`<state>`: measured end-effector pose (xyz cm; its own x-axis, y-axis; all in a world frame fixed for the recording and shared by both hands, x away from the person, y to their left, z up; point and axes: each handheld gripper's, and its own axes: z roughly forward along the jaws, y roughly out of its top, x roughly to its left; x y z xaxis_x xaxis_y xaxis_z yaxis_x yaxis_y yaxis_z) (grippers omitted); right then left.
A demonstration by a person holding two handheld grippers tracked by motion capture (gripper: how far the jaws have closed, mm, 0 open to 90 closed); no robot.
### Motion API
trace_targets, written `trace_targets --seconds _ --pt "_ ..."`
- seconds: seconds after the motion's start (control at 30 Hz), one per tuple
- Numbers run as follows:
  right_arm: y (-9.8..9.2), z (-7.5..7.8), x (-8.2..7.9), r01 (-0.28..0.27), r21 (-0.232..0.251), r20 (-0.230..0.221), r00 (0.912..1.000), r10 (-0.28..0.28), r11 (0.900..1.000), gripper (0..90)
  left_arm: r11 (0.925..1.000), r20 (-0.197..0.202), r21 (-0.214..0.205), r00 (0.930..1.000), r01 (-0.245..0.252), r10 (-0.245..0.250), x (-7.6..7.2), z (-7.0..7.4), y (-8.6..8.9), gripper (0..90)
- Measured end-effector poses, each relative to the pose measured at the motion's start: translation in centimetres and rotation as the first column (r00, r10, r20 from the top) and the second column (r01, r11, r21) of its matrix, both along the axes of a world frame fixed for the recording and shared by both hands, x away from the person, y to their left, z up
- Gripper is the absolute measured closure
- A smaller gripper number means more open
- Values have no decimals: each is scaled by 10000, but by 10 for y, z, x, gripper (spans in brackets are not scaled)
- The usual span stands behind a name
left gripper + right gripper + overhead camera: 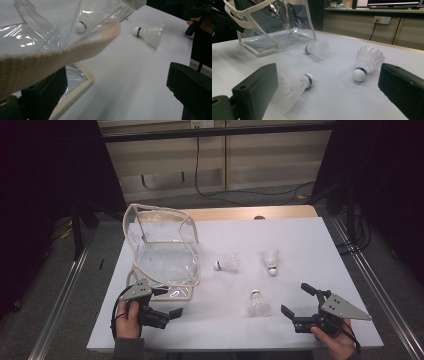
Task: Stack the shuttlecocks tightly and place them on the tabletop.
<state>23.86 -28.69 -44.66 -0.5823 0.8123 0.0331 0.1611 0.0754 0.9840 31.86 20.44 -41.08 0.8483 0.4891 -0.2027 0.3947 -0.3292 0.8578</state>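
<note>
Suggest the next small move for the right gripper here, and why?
Probably ease the right gripper forward so its open jaws straddle the nearest shuttlecock, then close. That shuttlecock lies on its side just ahead of the jaws, untouched, while the left gripper sits at the handle of the clear bag.

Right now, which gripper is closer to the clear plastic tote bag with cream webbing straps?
Left. The left gripper is at the clear plastic tote bag's front edge; the right gripper is across the table beyond a shuttlecock.

Black two-jaw tongs [172, 306] [297, 299] with grey three-cornered top plates, trailing black cables.
</note>
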Motion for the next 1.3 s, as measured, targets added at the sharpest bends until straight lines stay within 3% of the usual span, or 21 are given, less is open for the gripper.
trace_targets --seconds 0.7,1.3 --pt "-1 1 3 -17 15 -136 9999 17 10000 19 9998 26 -23 9998 -217 217 1 -2 13 34" --pt "-4 8 23 163 -318 -451 9988 -177 9994 14 9999 146 9 9998 -135 135 1 -3 12 34"
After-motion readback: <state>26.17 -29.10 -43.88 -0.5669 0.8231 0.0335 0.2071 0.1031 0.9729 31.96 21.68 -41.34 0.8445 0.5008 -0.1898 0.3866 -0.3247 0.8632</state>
